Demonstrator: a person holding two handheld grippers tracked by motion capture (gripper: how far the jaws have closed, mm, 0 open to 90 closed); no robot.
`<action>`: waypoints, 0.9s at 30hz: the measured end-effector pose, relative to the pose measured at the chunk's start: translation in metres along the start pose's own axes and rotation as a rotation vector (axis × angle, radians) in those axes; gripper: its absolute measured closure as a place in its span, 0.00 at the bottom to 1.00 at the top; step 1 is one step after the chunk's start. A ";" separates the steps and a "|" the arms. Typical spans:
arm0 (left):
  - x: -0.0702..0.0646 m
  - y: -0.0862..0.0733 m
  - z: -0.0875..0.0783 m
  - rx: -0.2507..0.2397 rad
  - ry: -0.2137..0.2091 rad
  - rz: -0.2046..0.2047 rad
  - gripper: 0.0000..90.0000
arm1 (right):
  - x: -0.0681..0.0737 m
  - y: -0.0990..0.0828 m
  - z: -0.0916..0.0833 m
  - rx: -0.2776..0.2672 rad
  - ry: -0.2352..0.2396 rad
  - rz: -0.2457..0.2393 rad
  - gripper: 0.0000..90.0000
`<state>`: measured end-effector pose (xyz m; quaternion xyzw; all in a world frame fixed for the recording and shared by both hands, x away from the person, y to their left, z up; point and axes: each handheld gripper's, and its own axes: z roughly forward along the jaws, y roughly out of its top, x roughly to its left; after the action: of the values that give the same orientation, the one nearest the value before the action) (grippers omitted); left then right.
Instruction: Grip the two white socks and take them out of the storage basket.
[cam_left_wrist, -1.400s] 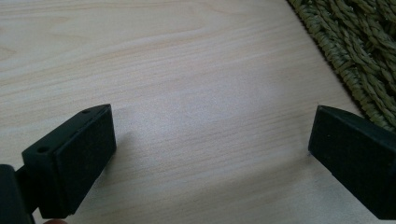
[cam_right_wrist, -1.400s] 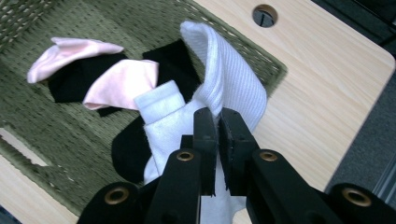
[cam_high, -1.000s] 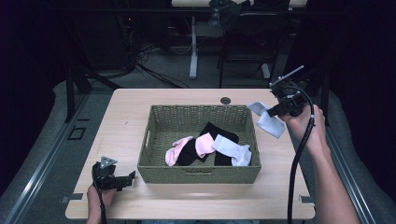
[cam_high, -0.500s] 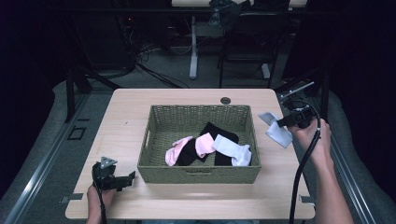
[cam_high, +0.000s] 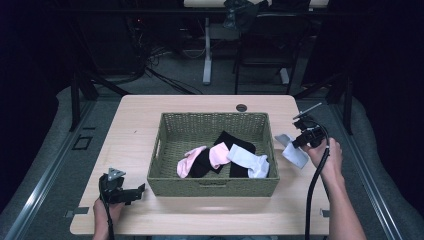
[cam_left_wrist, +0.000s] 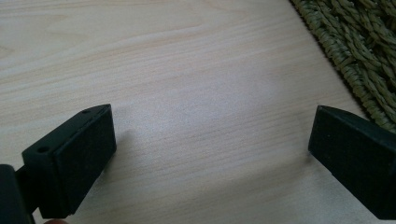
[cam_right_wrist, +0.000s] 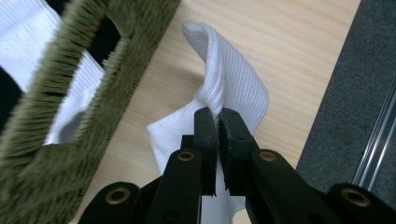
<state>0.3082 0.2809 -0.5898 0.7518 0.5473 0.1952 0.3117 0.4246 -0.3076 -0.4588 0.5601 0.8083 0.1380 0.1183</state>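
Dim room, pale wood table (cam_high: 135, 130), left tool (cam_left_wrist: 208, 158) spread apart, right tool (cam_right_wrist: 217, 122) clamped on white sock (cam_right_wrist: 233, 84), seemingly touching tabletop.

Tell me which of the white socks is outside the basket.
The white sock pinched in the right gripper, lying on the table right of the basket. The other white sock lies inside the basket among pink and black ones.

One basket (cam_high: 212, 186); two tools; several socks.

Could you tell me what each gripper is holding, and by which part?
The right gripper pinches a white sock at a mid-length fold; the left gripper holds nothing.
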 end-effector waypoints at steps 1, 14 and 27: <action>0.000 0.000 0.000 0.000 0.000 0.000 0.01 | 0.000 0.000 0.000 0.000 0.000 0.000 0.96; 0.001 0.000 -0.001 -0.008 0.002 -0.003 0.01 | -0.002 -0.005 0.039 0.053 0.018 0.016 0.93; 0.000 0.000 -0.002 -0.026 0.008 -0.004 0.01 | 0.004 0.000 0.003 -0.007 0.032 -0.019 0.50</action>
<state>0.3071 0.2815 -0.5880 0.7459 0.5474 0.2048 0.3195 0.4245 -0.3039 -0.4619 0.5496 0.8149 0.1484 0.1087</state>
